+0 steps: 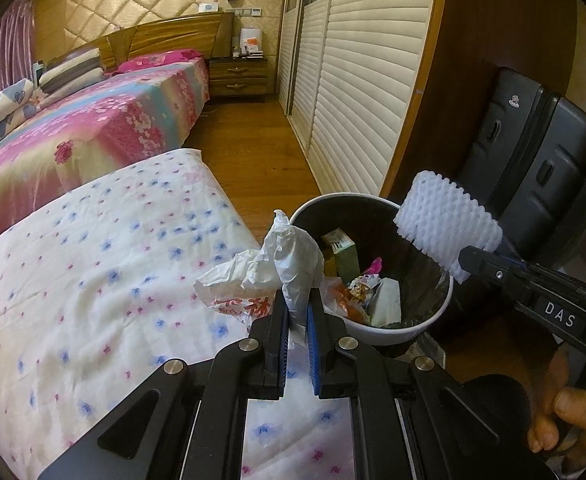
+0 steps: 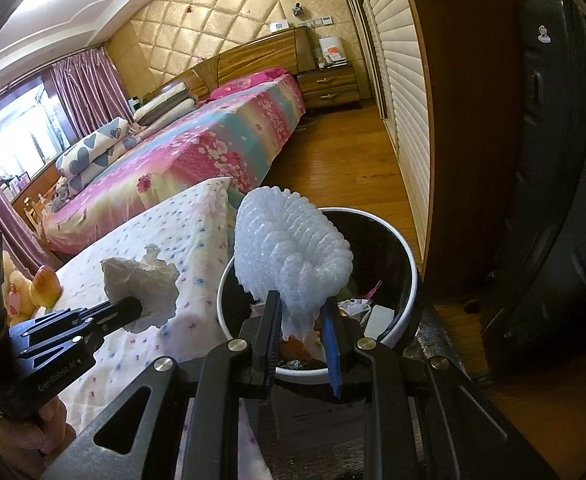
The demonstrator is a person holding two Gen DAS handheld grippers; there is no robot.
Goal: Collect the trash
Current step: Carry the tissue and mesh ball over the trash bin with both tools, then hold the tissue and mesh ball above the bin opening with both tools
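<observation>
Clearly, two pieces of trash are being carried to the bin (image 1: 397, 332), which stands on the wooden floor (image 1: 253, 140) just beside the quilt-covered surface (image 1: 93, 280). A crumpled white plastic bag (image 1: 293, 256) is pinched by the nearly closed jaws of the left gripper (image 1: 297, 322), held upright just short of the bin's rim, over the quilt's edge. A white foam net sleeve (image 2: 293, 248) is clamped at its lower end between the narrowly parted jaws of the right gripper (image 2: 303, 320), above the bin's opening; a release there would probably drop it inside. Cartons and wrappers are already seen in the bin. Beyond the bin, a bed (image 1: 105, 120) with floral sheets is set against a padded wall; louvred wardrobe doors (image 1: 365, 80) and a dark suitcase (image 1: 533, 160) are close by.
</observation>
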